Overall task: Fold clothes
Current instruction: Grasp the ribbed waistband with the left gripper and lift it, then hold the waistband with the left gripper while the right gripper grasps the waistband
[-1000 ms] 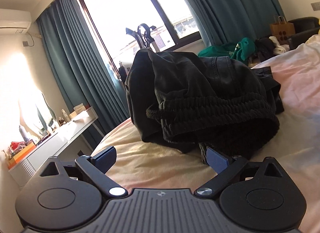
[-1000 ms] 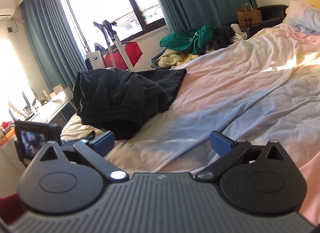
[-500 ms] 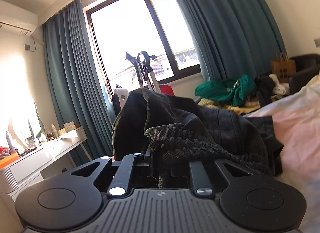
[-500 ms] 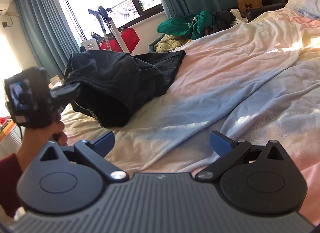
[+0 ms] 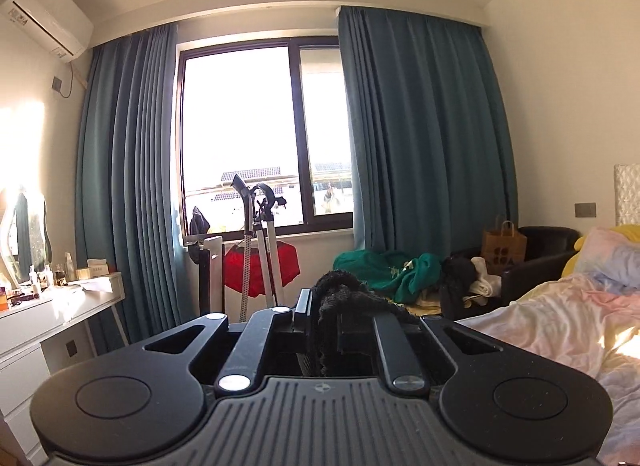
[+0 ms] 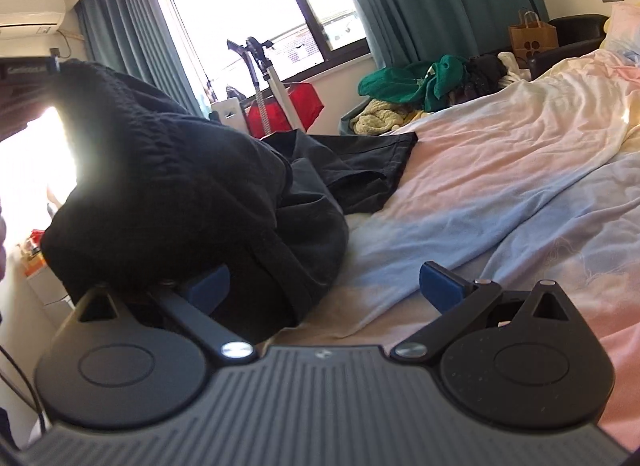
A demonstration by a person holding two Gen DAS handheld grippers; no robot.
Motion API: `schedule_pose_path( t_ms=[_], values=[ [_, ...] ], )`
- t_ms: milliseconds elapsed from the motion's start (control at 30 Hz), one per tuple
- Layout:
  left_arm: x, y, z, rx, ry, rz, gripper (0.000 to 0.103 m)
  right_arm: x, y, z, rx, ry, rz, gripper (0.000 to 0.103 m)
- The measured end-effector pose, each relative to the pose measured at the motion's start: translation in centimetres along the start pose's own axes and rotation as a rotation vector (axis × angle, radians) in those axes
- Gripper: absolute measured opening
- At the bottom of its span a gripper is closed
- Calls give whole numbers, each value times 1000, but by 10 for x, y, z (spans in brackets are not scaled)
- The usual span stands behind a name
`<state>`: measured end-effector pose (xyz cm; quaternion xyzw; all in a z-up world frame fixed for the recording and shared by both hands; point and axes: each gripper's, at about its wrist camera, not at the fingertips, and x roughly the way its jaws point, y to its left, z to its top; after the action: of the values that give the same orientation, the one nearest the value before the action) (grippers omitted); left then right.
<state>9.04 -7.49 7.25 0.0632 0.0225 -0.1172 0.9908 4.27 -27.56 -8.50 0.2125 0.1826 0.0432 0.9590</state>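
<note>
While the left tongs (image 5: 324, 318) pinch a ribbed, knitted band of the black trousers (image 6: 192, 201) between closed jaws, the right tongs (image 6: 324, 286) stand wide open with nothing clamped. In the left wrist view the pinched fabric (image 5: 344, 306) bunches up just over the fingers, which point level toward the window (image 5: 264, 137). In the right wrist view the trousers hang from the upper left corner, where the left tool's dark body shows, and slump in a heap that covers the right tongs' left finger (image 6: 208, 286); the right finger (image 6: 440, 282) is bare above the bed (image 6: 500, 193). From the heap, a flatter trouser leg runs away across the sheet toward the window, its hem (image 6: 404, 149) at the far end. Beyond lie green clothes (image 6: 412, 81) and a paper bag (image 6: 532, 37).
</note>
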Motion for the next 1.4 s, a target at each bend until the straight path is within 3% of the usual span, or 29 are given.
schedule_pose_path(
  t_ms=[133, 233, 367, 533, 633, 700, 867, 1033, 1133, 1300, 1333, 1400],
  values=[
    [-18, 39, -45, 10, 61, 57, 12, -1, 20, -14, -54, 61, 38, 103],
    [-24, 77, -76, -49, 106, 113, 12, -1, 30, -26, -46, 104, 70, 103],
    [-23, 119, -103, -144, 161, 168, 13, -2, 54, -42, -100, 158, 220, 103],
    [-13, 152, -109, -216, 207, 171, 15, 10, 102, -71, -364, 163, 269, 103],
    [-10, 162, -112, -247, 215, 180, 18, 20, 121, -88, -537, 129, 239, 103],
    [-5, 171, -115, -308, 232, 186, 18, 31, 124, -93, -588, 143, 206, 103],
    [11, 209, -133, -537, 337, 211, 19, 51, 107, -88, -499, 206, 121, 94],
    [12, 236, -152, -659, 426, 186, 24, 36, 85, -65, -368, 54, 7, 89],
    [4, 225, -145, -613, 421, 142, 24, 35, 67, -54, -277, 35, -84, 89],
    [-17, 174, -121, -381, 358, -26, 25, 20, 18, -27, -55, -39, -313, 82],
    [-20, 164, -118, -338, 350, -55, 26, 16, 5, -21, -1, -49, -334, 84],
    [-23, 138, -114, -259, 345, -105, 28, 10, -17, -10, 84, -42, -241, 83]
  ],
)
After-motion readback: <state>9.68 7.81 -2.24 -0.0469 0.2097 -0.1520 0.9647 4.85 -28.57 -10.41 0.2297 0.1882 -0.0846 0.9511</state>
